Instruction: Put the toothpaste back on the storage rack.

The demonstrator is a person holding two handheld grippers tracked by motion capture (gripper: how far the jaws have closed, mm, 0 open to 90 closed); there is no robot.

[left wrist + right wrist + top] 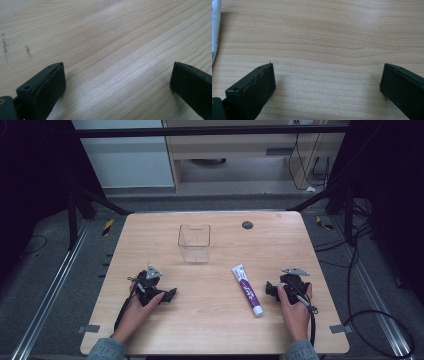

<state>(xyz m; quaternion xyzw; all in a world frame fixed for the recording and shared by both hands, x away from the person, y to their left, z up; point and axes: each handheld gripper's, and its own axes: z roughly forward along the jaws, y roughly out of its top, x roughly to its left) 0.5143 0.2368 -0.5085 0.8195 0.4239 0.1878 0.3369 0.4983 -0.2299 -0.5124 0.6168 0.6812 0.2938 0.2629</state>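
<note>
Tube [247,290] lies on the bench [210,330], just left of the right tongs [271,290]; left tongs [170,295] rest well apart; both released, holding nothing.

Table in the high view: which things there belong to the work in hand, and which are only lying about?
Belong to the work:
tube, lying flat beside the right gripper
clear box, upright and empty
left gripper, jaws open, as on the right

Only lying about:
dark round spot near the far edge of the table
</note>
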